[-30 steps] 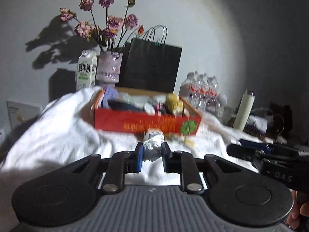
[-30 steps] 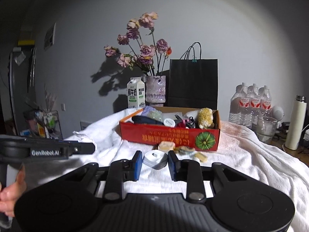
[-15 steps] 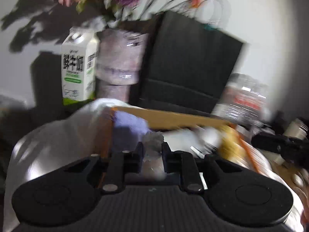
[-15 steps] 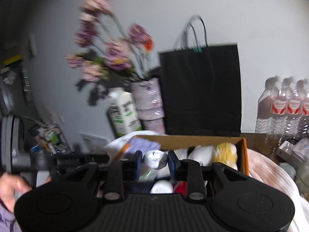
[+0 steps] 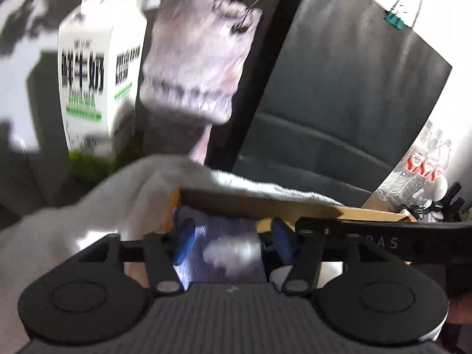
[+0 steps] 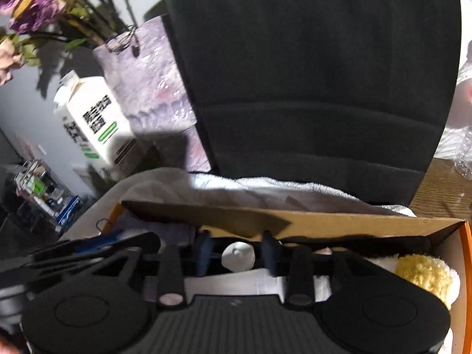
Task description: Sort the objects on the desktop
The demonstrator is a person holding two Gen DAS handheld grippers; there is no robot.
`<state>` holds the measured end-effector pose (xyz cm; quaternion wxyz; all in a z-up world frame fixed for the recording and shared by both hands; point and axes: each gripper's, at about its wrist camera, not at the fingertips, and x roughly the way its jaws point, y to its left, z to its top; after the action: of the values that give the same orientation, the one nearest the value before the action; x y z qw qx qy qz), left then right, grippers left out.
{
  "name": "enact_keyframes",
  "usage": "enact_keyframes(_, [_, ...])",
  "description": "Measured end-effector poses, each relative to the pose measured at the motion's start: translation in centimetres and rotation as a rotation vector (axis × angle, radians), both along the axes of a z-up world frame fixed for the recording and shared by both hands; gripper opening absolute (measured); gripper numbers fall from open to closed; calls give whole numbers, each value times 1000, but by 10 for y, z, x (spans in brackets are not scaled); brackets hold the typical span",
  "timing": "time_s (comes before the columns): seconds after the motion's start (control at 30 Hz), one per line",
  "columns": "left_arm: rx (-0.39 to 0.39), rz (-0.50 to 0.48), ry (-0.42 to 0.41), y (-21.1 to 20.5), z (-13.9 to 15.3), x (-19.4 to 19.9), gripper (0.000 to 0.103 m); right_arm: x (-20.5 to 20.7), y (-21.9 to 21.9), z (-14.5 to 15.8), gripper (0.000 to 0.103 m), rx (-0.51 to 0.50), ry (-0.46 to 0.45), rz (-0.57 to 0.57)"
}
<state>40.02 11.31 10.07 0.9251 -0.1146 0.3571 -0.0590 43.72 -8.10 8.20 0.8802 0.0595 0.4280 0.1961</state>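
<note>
Only the left wrist view shows the blurred foil lump (image 5: 233,250) loose between the left gripper (image 5: 233,240)'s opening fingers above the cardboard box (image 5: 265,206), while the right view alone shows the right gripper (image 6: 237,250) opening around a small white rounded object (image 6: 238,256) in that box.

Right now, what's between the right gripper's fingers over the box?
In the right wrist view, a small white object sits between the opening jaws of the right gripper, clear of both pads, over the cardboard box.
</note>
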Motion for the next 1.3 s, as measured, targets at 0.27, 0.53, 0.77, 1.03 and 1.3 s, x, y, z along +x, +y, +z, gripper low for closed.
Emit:
enact_keyframes(0.27, [140, 79, -12, -20, 31, -27, 98, -26, -22, 27, 62, -106, -92, -75])
enact_keyframes(0.53, [251, 110, -18, -35, 48, -96, 103, -93, -74, 37, 80, -168, -138, -119])
enact_keyframes(0.77, [303, 108, -19, -52, 53, -154, 103, -163, -114, 43, 93, -106, -145, -169])
enact_keyframes(1.03, [244, 112, -47, -64, 48, -238, 103, -257, -132, 49, 96, -63, -237, -118])
enact_keyframes(1.3, [121, 48, -136, -73, 19, -354, 103, -383, -139, 13, 102, -54, -344, -31])
